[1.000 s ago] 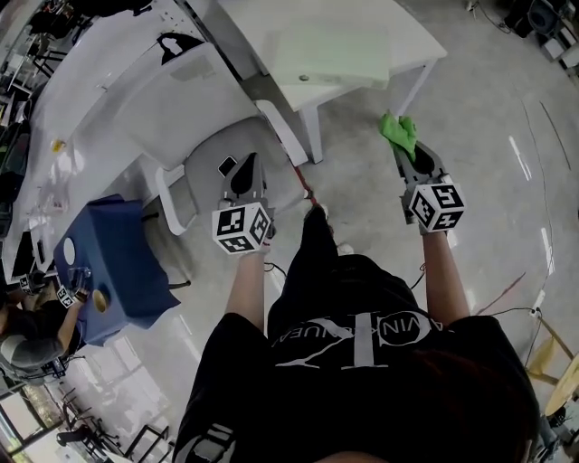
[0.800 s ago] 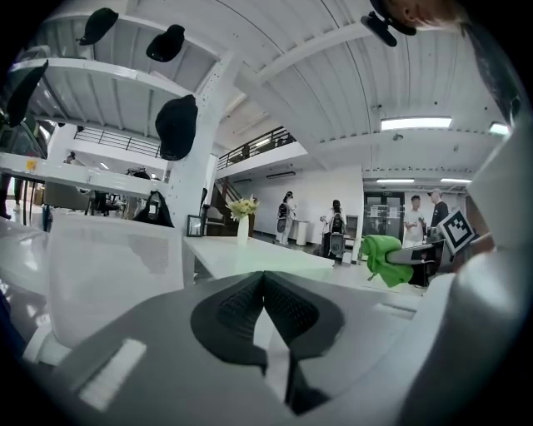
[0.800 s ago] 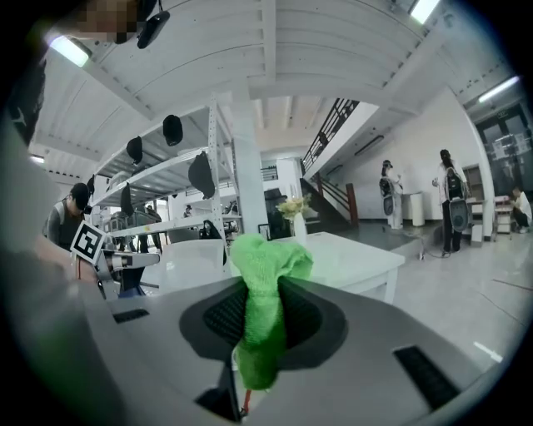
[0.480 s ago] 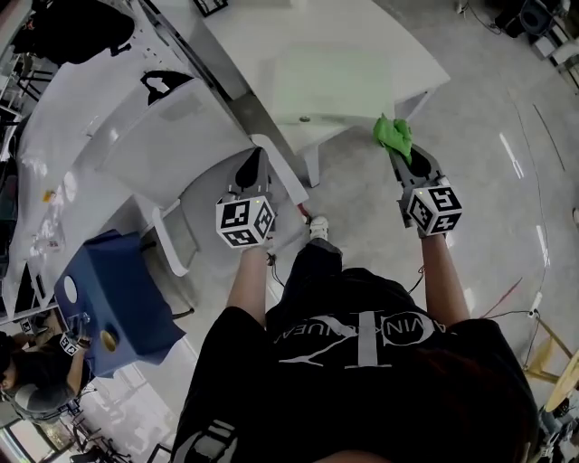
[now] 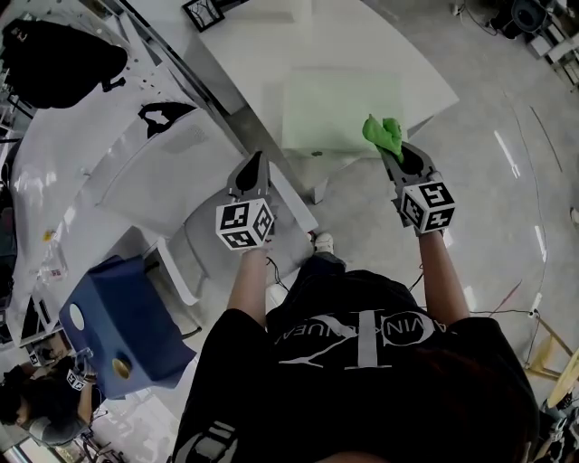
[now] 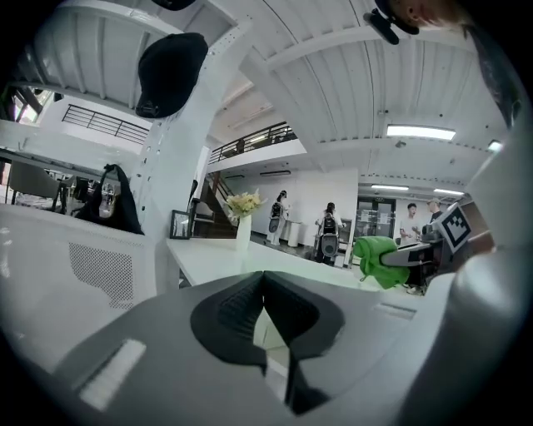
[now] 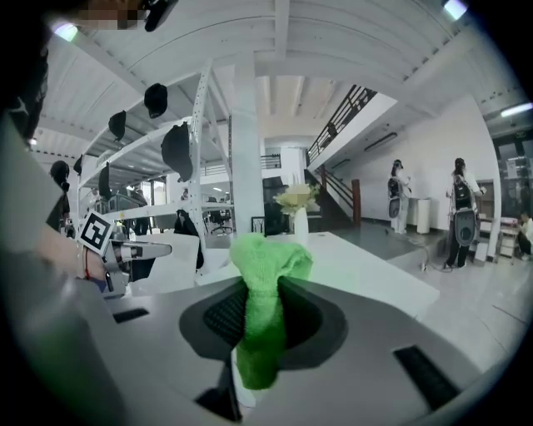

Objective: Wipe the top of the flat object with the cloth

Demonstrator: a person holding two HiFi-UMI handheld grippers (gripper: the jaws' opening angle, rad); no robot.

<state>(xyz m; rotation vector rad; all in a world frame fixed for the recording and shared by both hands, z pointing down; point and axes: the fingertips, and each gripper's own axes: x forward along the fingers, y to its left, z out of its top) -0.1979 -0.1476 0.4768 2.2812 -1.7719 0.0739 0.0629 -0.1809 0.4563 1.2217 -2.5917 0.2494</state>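
Since the earlier frame, both claws have been brought closer to the table. The left claw is pressed together with nothing in it. The green cloth is pinched in the right claw and is seen at the near edge of the pale flat mat. A vase of flowers is shown only in the gripper views.

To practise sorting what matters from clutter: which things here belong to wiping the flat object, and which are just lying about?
For the job:
- cloth, held in the right gripper
- mat
- table under the mat

Lying about:
- blue box
- picture frame
- vase
- black cap
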